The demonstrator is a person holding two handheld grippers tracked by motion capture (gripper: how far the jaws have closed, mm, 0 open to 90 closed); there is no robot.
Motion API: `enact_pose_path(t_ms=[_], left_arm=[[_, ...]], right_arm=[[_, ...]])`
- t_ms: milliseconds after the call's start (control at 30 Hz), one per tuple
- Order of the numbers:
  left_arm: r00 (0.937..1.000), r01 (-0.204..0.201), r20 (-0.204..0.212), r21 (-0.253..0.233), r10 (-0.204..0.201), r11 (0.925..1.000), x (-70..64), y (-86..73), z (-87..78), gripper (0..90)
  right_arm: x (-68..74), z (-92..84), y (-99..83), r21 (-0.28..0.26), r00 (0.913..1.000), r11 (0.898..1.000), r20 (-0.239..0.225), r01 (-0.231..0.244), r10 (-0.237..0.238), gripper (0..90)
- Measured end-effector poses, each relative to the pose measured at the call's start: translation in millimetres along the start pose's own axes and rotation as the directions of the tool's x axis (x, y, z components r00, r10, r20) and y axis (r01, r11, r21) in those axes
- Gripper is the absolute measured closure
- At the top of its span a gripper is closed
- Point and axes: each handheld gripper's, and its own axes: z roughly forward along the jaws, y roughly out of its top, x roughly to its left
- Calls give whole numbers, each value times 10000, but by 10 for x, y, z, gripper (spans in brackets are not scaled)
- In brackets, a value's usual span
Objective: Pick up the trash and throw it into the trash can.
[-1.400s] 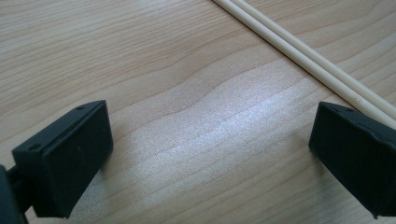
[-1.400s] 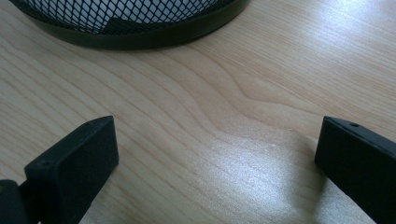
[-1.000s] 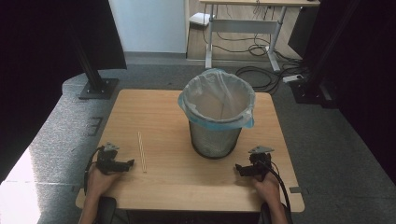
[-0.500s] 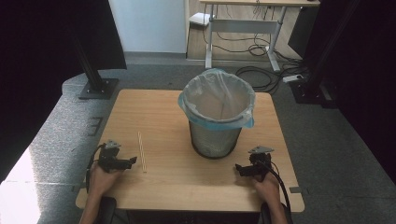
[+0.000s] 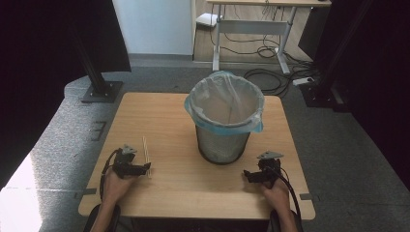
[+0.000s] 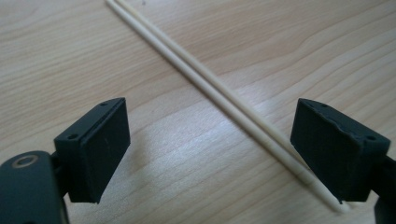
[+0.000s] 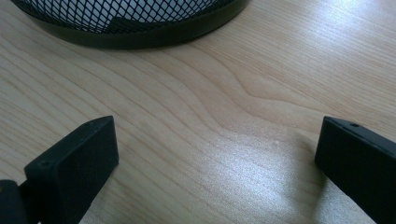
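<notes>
Chopsticks [image 6: 219, 95] lie side by side on table [image 5: 183, 193] at left gripper [image 5: 145, 169], jaws wide but just been closing, sticks between untouched; likely light, stiff, roll-prone, pinch both mid-length; right gripper [image 5: 247, 175] wide, empty.

The table [image 6: 154, 154] was pale wood, smooth with a soft sheen. The chopsticks [image 6: 219, 91] looked like matt bare wood. The bin [image 7: 126, 18] was black metal mesh, its liner [image 5: 225, 99] thin translucent plastic.

Pale cream chopsticks [image 6: 219, 91] lie on light woodgrain table [image 5: 164, 113]; black mesh bin [image 5: 223, 145] wears a pale blue liner [image 5: 193, 104].
</notes>
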Motion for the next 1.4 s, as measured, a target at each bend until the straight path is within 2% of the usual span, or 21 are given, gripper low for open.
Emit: enact_pose_path(t_ms=[133,233,367,433,467,533,567,633,767,867,967,1000,1100,1233,1400], left_arm=[[9991,-81,-417,345,95,9994,2,-31,52,132],[9993,223,-291,247,-215,9994,65,-67,18,182],[9993,251,-292,161,-247,9996,141,-107,-61,460],[9989,357,-313,134,-353,9993,183,-133,-94,574],[9977,554,-402,124,-549,9984,235,-156,-124,639],[9968,649,-466,135,-642,9978,262,-161,-134,742],[9945,902,-552,174,-891,9958,308,-162,-145,790],[9940,948,-573,194,-936,9953,320,-159,-146,845],[9935,980,-600,257,-963,9949,357,-140,-140,860],[9915,1288,-229,195,-1283,9915,417,-146,-141,862],[9903,1387,-86,279,-1385,9899,468,-118,-140,862],[9885,1507,107,264,-1510,9882,495,-96,-148,863],[9867,1584,340,211,-1590,9872,518,-51,-173,863],[9845,1573,768,81,-1575,9875,531,77,-274,863],[9850,1400,1017,-6,-1392,9901,538,231,-383,863]], right_arm=[[2,0,0,-2,10000,10000,-1,1,-1,0],[4,-1,-1,1,10000,10000,-6,-2,2,0],[6,-1,-1,-6,10000,10000,0,-3,3,0],[7,-1,-2,-4,10000,10000,6,2,-2,0],[8,-1,-2,-4,10000,10000,7,2,-2,0],[9,-1,-2,-3,10000,10000,9,1,-1,0],[10,-1,-2,-3,10000,10000,12,1,-1,0],[10,-2,-2,-3,10000,10000,12,0,0,0],[13,-2,-3,-5,10000,10000,18,-1,1,0],[14,-2,-3,-6,10000,10000,22,-4,4,0],[14,-2,-3,-5,10000,10000,22,-3,3,0],[14,-2,-3,-4,10000,10000,23,-5,5,0],[14,-2,-3,-7,10000,10000,28,-7,7,0],[17,-3,-4,-9,10000,10000,37,-8,8,0],[18,-3,-5,-10,10000,10000,40,-9,9,0]])
